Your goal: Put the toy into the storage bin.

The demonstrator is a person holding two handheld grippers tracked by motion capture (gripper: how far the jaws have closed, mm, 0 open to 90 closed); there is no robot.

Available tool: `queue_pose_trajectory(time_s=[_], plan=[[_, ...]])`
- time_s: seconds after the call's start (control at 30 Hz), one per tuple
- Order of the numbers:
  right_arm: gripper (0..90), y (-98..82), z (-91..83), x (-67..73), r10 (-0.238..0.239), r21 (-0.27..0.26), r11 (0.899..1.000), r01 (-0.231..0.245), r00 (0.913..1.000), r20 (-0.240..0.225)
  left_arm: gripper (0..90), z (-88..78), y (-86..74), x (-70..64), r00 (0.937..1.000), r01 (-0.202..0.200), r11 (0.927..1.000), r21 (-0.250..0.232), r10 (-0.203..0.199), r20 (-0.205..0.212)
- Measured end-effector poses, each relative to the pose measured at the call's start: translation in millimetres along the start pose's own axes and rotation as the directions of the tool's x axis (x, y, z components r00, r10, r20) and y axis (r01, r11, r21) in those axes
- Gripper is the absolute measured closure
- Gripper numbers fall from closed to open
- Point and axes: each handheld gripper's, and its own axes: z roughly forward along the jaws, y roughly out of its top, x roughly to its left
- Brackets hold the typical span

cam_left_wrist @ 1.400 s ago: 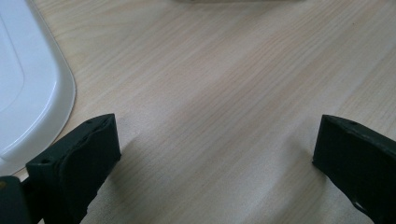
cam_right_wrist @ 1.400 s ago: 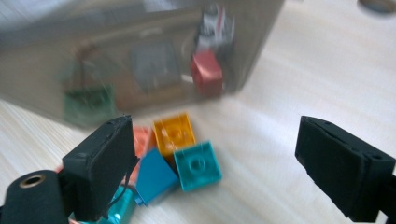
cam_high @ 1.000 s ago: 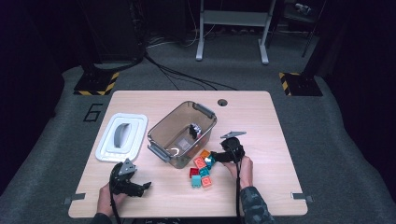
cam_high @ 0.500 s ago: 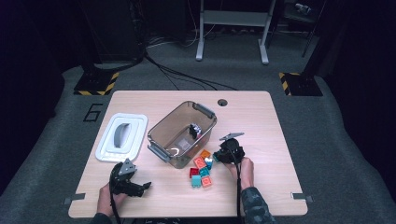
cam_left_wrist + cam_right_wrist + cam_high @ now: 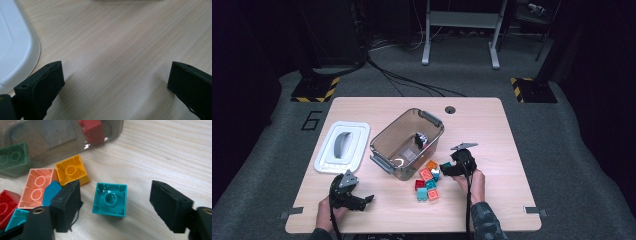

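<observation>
Lid [image 5: 341, 146] lies at the table's [image 5: 492, 130] left, and near it we see the left gripper [image 5: 116, 82] gaping wide over bare wood. Bin [image 5: 384, 145] sits mid-table. At right, the right gripper's [image 5: 115, 205] jaws have just been opening and we note the teal brick [image 5: 110, 199] lying upside down between them, untouched, beside the yellow brick [image 5: 72, 172].

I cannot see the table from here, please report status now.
Both grippers open: left idle, right just opening. Teal brick between fingers, untouched. Nothing blocking.
</observation>
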Motion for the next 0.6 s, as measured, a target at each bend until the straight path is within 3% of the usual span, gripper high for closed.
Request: queue_pose_trajectory(time_s=[0.1,0.37,0.6], plan=[[34.6,-0.7,3.2,1.7,-0.005,0.010,1.000,0.004,0.9997,0.026,0.4,0.0,0.0,0.0,1.0000,0.000,1.0000,0.000,0.000,0.000],[57.1,-2.4,4.7,1.1,-0.011,0.041,0.999,0.011,0.9999,0.006,0.4,-0.1,0.1,0.0,1.0000,-0.001,1.0000,0.002,0.001,-0.001],[58.9,-1.7,2.1,-0.8,-0.014,0.037,0.999,0.014,0.9999,0.005,0.4,0.0,0.0,0.0,1.0000,0.000,1.0000,-0.001,0.000,0.001]])
